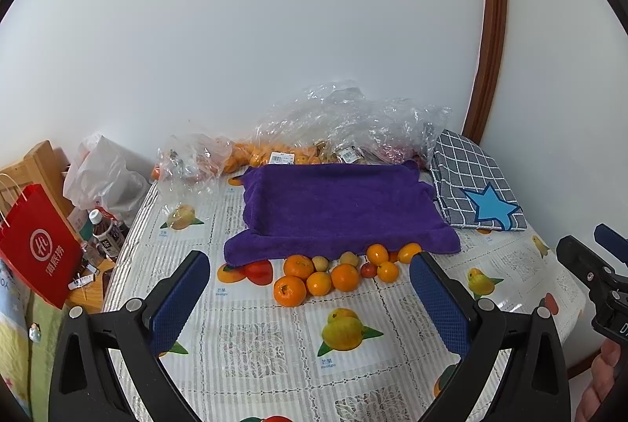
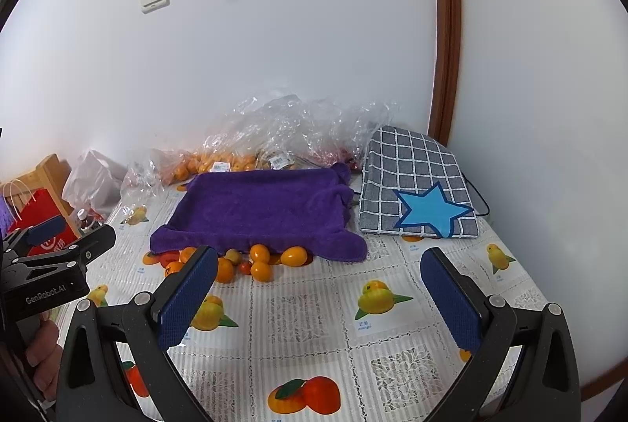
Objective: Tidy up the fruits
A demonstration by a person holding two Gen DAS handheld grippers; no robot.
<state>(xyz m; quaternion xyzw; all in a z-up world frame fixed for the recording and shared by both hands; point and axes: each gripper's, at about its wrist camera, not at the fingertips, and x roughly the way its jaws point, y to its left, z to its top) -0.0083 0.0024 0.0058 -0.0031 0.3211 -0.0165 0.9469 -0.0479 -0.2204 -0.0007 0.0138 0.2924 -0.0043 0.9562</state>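
Here, I hold the left gripper (image 1: pixel 310 276) and right gripper (image 2: pixel 318 274) above the tabletop (image 1: pixel 251 347), jaws of both spread wide and empty. The loose fruits (image 1: pixel 333 274) cluster at the purple towel's (image 1: pixel 337 206) near edge. Sorting appears unstarted; next I must descend on one orange.

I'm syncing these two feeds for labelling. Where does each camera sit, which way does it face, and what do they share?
Left wrist: on the left gripper, above the table's near edge, facing the wall across the loose oranges; its open blue fingers show, and the right gripper at the right edge.
Right wrist: on the right gripper, further right, same heading; its open fingers show, and the left gripper's body at left.
Shared: purple towel, oranges, star cushion, plastic bags.
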